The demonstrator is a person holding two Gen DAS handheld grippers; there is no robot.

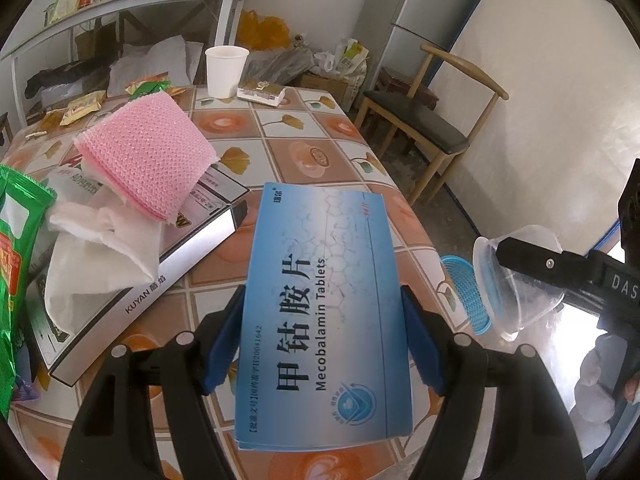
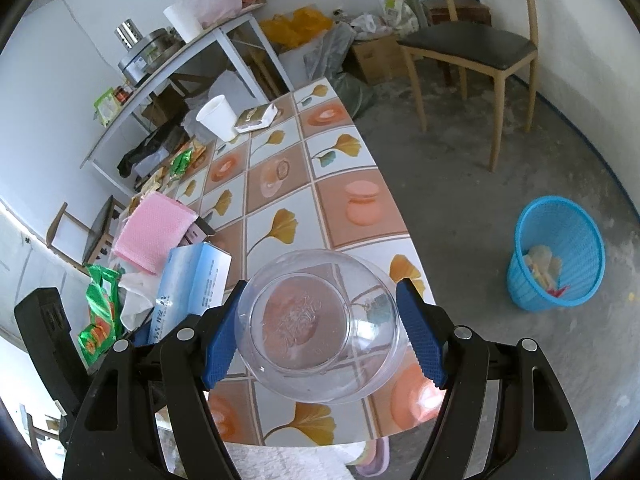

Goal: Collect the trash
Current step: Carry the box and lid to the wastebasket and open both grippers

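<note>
My left gripper (image 1: 323, 340) is shut on a blue Mecobalamin tablet box (image 1: 320, 312), lifted above the patterned table (image 1: 288, 128); both blue pads press its long sides. My right gripper (image 2: 320, 328) is shut on a clear plastic cup (image 2: 316, 324), held over the table's near edge. That same cup (image 1: 524, 280) and the right gripper's black finger show at the right of the left wrist view. A blue mesh waste basket (image 2: 560, 256) with some scraps inside stands on the floor to the right. The blue box (image 2: 192, 284) also appears left of the cup.
On the table lie a pink mesh pad (image 1: 148, 152), white tissue (image 1: 96, 248), a flat KUYAN box (image 1: 160, 272), a green snack bag (image 1: 16, 264), a white paper cup (image 1: 226, 70) and a small carton (image 1: 260, 90). A wooden chair (image 2: 476, 44) stands on the concrete floor.
</note>
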